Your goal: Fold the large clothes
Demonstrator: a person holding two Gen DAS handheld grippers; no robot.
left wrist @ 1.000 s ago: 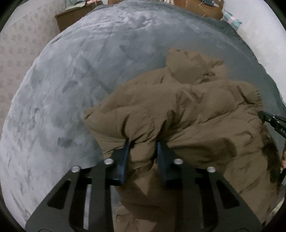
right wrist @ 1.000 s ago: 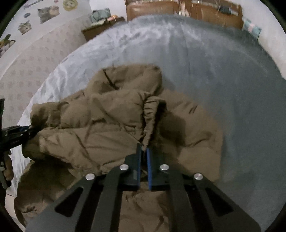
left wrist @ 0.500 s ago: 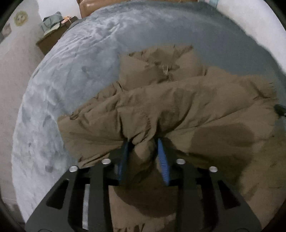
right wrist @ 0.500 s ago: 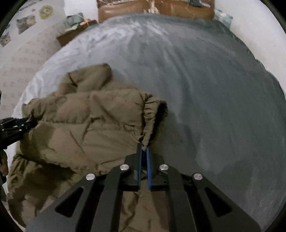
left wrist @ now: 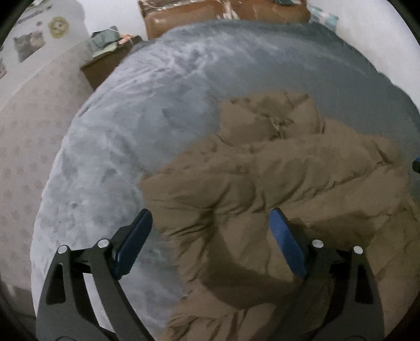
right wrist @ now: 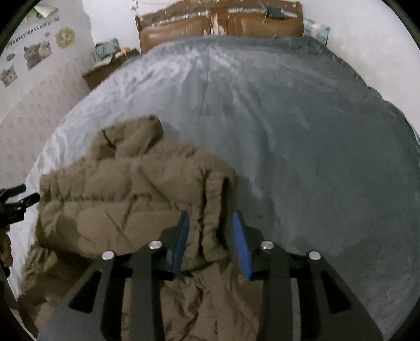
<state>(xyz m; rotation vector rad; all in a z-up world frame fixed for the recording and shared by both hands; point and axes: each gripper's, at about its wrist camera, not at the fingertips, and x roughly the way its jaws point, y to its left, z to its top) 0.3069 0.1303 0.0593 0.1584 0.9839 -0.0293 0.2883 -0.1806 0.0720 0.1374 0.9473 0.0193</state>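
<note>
A brown puffer jacket [left wrist: 275,188] lies bunched on a grey bed cover [left wrist: 157,110], folded over on itself. My left gripper [left wrist: 211,217] hangs over its left edge with its jaws opening wide; the fabric bulges between the blue pads but neither pad presses on it. In the right wrist view the same jacket [right wrist: 126,199] fills the lower left. There my right gripper [right wrist: 210,217] is opening too, and a fold of the jacket's right edge hangs loose between its pads. The left gripper's tips [right wrist: 18,196] show at that view's left edge.
The grey bed cover [right wrist: 302,131] stretches far and to the right of the jacket. A brown headboard [right wrist: 218,23] stands at the far end, with a low bedside table [right wrist: 110,65] carrying clutter at the far left. A patterned wall with cat stickers [right wrist: 34,55] runs along the left.
Both grippers have let go of the jacket: the left jaws spread wide and the right jaws parted. The jacket's folded-over edge has dropped onto the garment. Both hands have drawn back a little.
</note>
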